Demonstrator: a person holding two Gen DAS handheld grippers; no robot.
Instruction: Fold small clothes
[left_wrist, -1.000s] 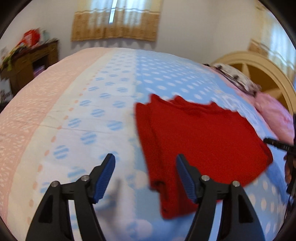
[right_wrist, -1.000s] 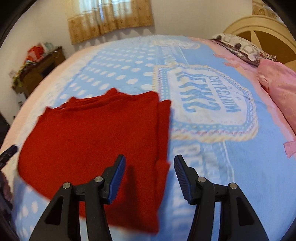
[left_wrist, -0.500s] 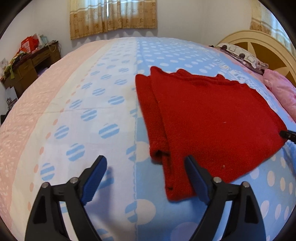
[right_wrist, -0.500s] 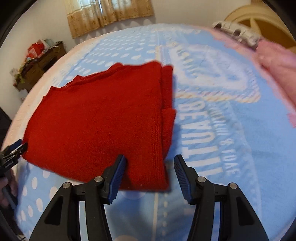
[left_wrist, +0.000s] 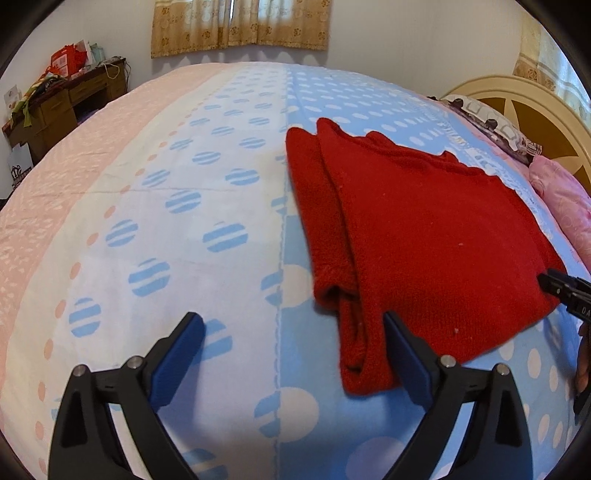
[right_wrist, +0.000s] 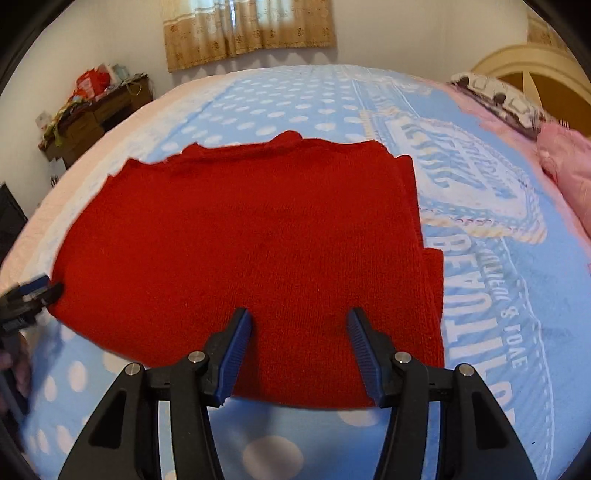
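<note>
A red knit sweater (left_wrist: 436, 236) lies flat on the bed with its sleeves folded in along the sides. My left gripper (left_wrist: 291, 326) hovers low over the sheet at the sweater's near left corner. Its jaws are opening wide; the folded sleeve end sits just inside the right-hand finger, and no pad presses on it. My right gripper (right_wrist: 298, 321) stands open above the near hem of the sweater (right_wrist: 258, 236), right of its middle, gripping nothing. Each gripper shows in the other's view: the right gripper (left_wrist: 563, 291) at the sweater's right corner, the left gripper (right_wrist: 35, 293) at its left corner.
The bed wears a blue, white and pink dotted sheet (left_wrist: 192, 229) with a printed emblem (right_wrist: 461, 173). Pink pillows (left_wrist: 565, 199) and a cream headboard (left_wrist: 524, 110) are at the right. A cluttered wooden desk (left_wrist: 66, 99) stands at the far left under a curtained window (left_wrist: 240, 22).
The left jaws have spread much wider and the gripper has sunk toward the sheet. The right gripper has slid left from the sweater's right edge to over its hem.
</note>
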